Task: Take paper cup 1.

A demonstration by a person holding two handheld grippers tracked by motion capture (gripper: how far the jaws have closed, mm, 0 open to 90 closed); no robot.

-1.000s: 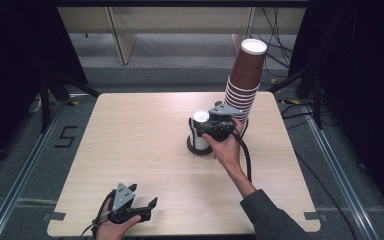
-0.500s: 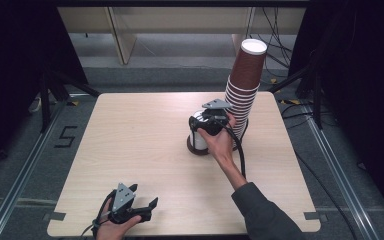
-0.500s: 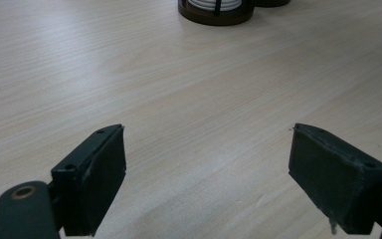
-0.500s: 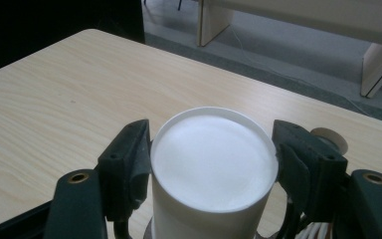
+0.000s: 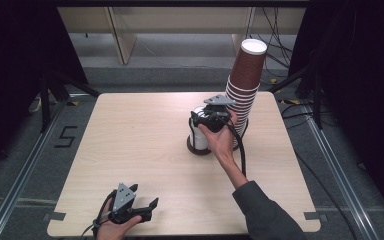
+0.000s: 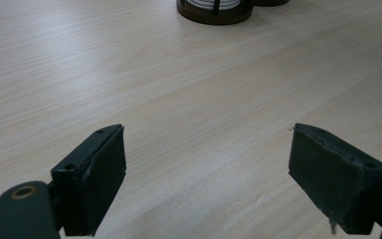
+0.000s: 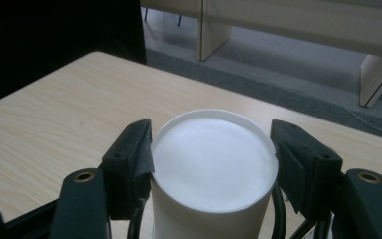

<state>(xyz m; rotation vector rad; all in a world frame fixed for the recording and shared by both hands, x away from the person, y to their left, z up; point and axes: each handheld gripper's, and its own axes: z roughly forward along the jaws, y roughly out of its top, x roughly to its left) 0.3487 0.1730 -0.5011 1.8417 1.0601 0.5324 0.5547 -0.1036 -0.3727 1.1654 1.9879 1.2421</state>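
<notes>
Where the table's middle lies, a little toward the right, an upside-down white cup (image 5: 198, 135) stands on the light wood table (image 5: 130, 130), its flat base up and a dark brown ring around its foot. The right gripper (image 5: 206, 120) sits at the cup's top — its jaws have just been closing, and in the right gripper view the two black pads press against opposite sides of the white cup (image 7: 214, 164) near the rim of its upturned base, the right gripper (image 7: 213, 159) clamped on it. A hand (image 5: 219, 137) wraps the gripper body from the near side; a dark cable trails back along the forearm and grey sleeve.

Just beside the white cup, on its right and slightly farther back, rises a tall stack of brown paper cups (image 5: 244, 85), nested upside down, with a white base showing at the top. The stack leans a little to the right. Whether stack and white cup touch cannot be told.

Left gripper (image 5: 130, 207) rests low at the table's near edge, well apart from the cups — held in the left hand (image 5: 111, 230), grey three-cornered plate up. In the left gripper view its jaws stand apart with bare tabletop between them; left gripper (image 6: 206, 169) holds nothing. Far off in that view the brown ring at the white cup's foot (image 6: 215, 11) shows at the top edge.
</notes>
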